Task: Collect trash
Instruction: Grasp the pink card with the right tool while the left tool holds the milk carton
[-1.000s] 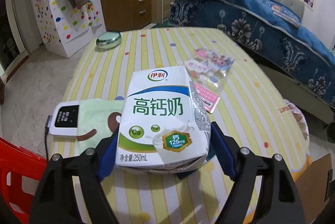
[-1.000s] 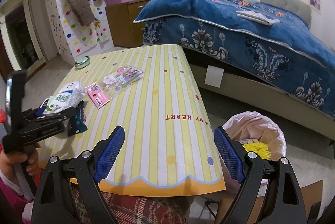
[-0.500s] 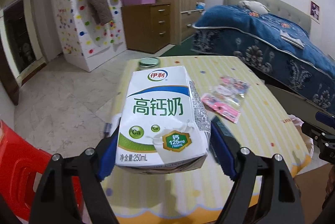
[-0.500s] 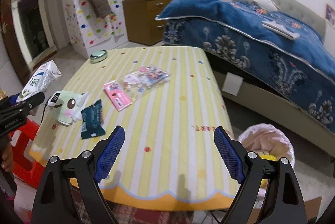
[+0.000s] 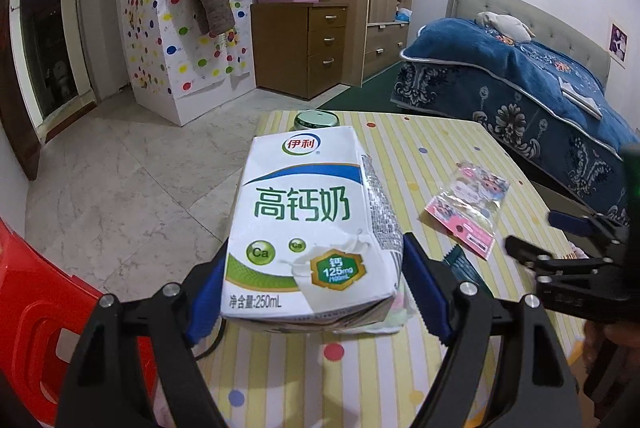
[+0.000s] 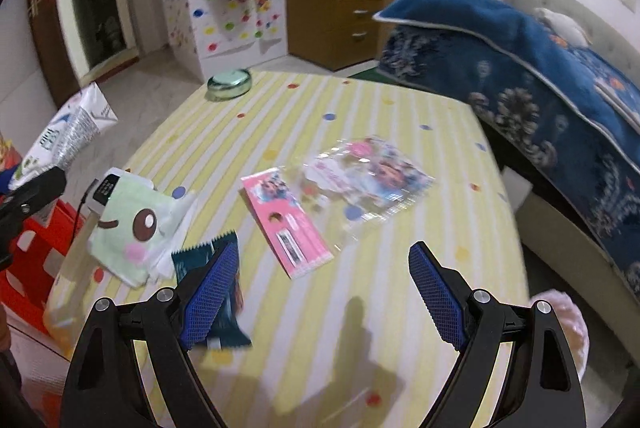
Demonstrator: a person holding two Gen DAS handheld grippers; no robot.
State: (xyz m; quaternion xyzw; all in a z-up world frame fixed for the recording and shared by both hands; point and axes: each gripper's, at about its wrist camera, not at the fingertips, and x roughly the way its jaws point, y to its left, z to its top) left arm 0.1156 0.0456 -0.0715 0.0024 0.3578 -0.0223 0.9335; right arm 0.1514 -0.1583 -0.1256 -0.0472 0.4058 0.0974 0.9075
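Observation:
My left gripper is shut on a white milk carton and holds it above the left edge of the striped yellow table. The carton also shows at far left in the right wrist view. My right gripper is open and empty, low over the table. Ahead of it lie a pink card, a clear printed wrapper and a dark teal snack wrapper by its left finger. The right gripper also shows at right in the left wrist view.
A green cartoon cloth covers a white device at the table's left. A round green tin sits at the far edge. A pink-lined bin stands by the right corner, a red stool at left, a blue bed beyond.
The left gripper has lifted the carton up and back to the table's left edge. The right gripper has swung left and down over the wrappers on the table.

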